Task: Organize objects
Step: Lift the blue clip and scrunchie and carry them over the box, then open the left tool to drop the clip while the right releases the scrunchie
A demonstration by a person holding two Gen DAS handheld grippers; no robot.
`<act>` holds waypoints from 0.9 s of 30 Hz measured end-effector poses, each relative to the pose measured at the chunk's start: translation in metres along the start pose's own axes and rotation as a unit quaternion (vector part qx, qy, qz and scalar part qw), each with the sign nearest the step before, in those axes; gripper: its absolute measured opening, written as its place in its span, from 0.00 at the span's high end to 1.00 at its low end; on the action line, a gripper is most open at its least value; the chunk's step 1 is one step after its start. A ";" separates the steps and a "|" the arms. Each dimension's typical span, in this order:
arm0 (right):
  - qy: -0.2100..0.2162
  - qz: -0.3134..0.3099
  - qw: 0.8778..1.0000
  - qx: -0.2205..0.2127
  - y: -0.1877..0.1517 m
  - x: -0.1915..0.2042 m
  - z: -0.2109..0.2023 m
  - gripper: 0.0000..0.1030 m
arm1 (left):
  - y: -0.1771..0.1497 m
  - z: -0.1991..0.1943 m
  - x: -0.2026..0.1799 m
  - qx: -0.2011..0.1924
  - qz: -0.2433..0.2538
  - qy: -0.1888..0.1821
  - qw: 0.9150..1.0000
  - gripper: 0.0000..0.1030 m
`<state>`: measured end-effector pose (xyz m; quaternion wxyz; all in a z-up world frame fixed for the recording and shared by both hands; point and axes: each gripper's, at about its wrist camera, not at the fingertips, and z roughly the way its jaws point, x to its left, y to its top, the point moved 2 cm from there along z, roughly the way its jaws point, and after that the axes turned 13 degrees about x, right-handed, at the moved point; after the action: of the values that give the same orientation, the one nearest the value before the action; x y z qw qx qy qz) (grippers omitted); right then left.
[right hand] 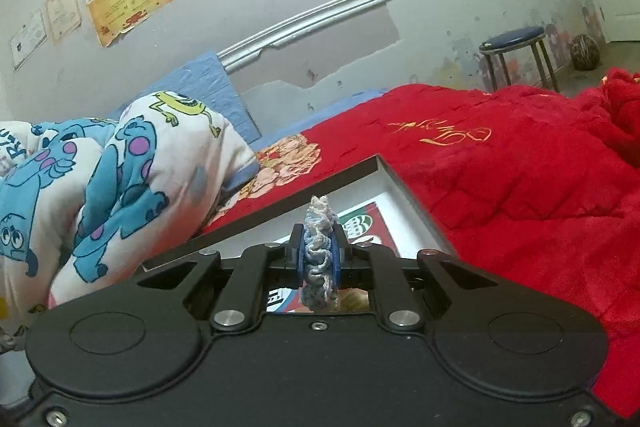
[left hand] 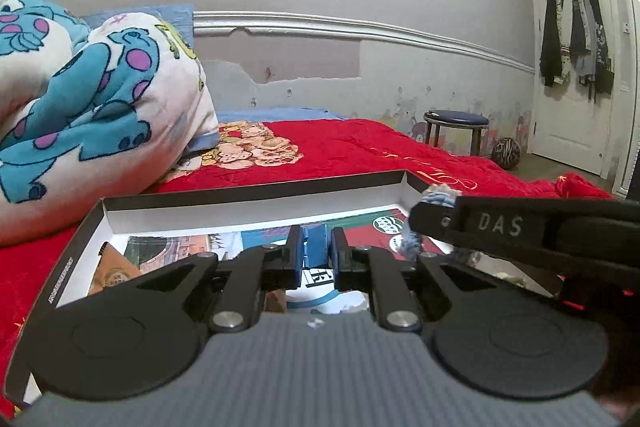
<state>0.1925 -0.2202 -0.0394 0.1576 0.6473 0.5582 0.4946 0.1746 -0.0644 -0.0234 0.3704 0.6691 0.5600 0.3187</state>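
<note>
Right gripper (right hand: 319,259) jaws clenched on scrunchie (right hand: 319,247), above box (left hand: 248,193) far right corner, on bed (left hand: 420,151). Left gripper (left hand: 316,255) jaws closed, empty. Cards already inside; scrunchie not yet placed.

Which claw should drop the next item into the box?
Right. The right claw already pinches the crocheted yarn piece above the open box; the left claw looks shut and empty.

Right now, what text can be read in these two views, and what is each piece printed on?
"DAS": on the side of the right tool.
Gold script on the red blanket: cursive, unreadable.
Wall certificates: too small.
Box rim print and cards inside the box: too blurred.
</note>
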 end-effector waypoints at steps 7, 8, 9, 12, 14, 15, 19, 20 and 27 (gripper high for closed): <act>0.002 0.007 1.000 0.005 -0.002 -0.003 0.002 0.85 | -0.001 0.003 -0.005 0.005 0.012 -0.002 1.000 0.83; -0.001 0.004 1.000 0.007 -0.003 -0.002 0.003 0.85 | -0.001 0.004 -0.005 0.007 0.012 -0.003 1.000 0.83; -0.003 -0.001 1.000 0.009 -0.003 0.000 0.004 0.85 | -0.001 0.004 -0.005 0.008 0.012 -0.004 1.000 0.83; -0.011 -0.019 1.000 0.012 -0.004 0.006 0.006 0.85 | -0.002 0.005 -0.005 0.010 0.011 -0.003 1.000 0.83; -0.015 -0.024 1.000 0.012 -0.005 0.008 0.006 0.84 | -0.002 0.006 -0.005 0.013 0.010 -0.003 1.000 0.82; -0.015 -0.024 1.000 0.013 -0.006 0.008 0.006 0.84 | -0.002 0.006 -0.005 0.014 0.010 -0.004 1.000 0.82; -0.015 -0.022 1.000 0.013 -0.005 0.007 0.007 0.84 | -0.003 0.005 -0.005 0.013 0.012 -0.006 1.000 0.79; -0.014 -0.022 1.000 0.014 -0.005 0.006 0.007 0.84 | -0.003 0.005 -0.005 0.013 0.013 -0.006 1.000 0.79; -0.013 -0.025 1.000 0.009 -0.005 0.005 0.006 0.82 | -0.001 0.004 -0.005 0.010 0.012 -0.004 1.000 0.59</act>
<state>0.1939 -0.2116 -0.0437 0.1713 0.6405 0.5767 0.4772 0.1766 -0.0695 -0.0268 0.3619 0.6805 0.5539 0.3149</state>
